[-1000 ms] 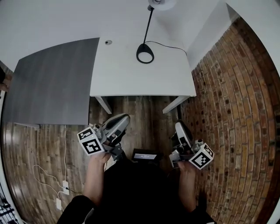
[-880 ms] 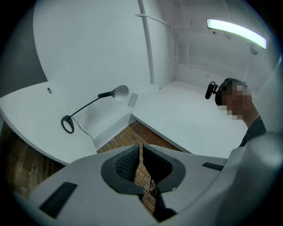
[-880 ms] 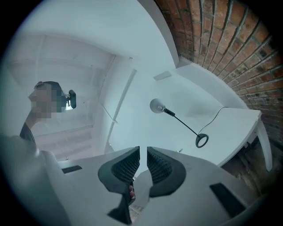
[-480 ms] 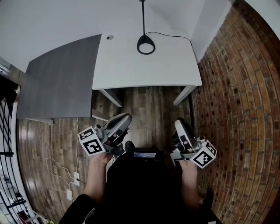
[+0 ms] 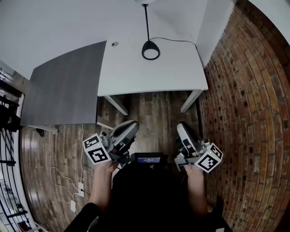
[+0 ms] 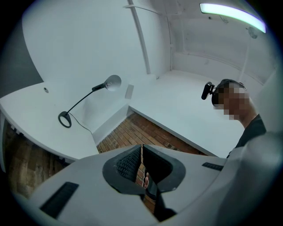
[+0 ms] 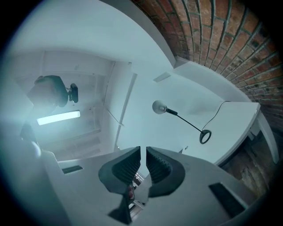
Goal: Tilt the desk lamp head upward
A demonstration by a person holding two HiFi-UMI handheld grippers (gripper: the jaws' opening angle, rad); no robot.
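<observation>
The black desk lamp (image 5: 146,27) stands at the back of the white desk (image 5: 136,77); its ring base (image 5: 151,50) rests on the top and its pale head (image 5: 144,1) is cut by the frame's upper edge. The left gripper view shows the lamp (image 6: 84,100) small and far off, as does the right gripper view (image 7: 181,119). Both grippers hang low by the person's body over the floor, well short of the desk. My left gripper (image 5: 131,126) is shut and empty. My right gripper (image 5: 181,128) is closing, with a narrow slit and nothing between its jaws.
A grey table (image 5: 63,86) adjoins the desk on the left. A brick wall (image 5: 244,90) runs along the right. The lamp's cord (image 5: 176,40) trails to the back right corner. On the wooden floor (image 5: 154,113), a white cable and socket (image 5: 79,186) lie at the left.
The head view has swung, so the desk sits a little differently and the lamp's head has slid to the top edge. Both grippers stay in about the same place by the body.
</observation>
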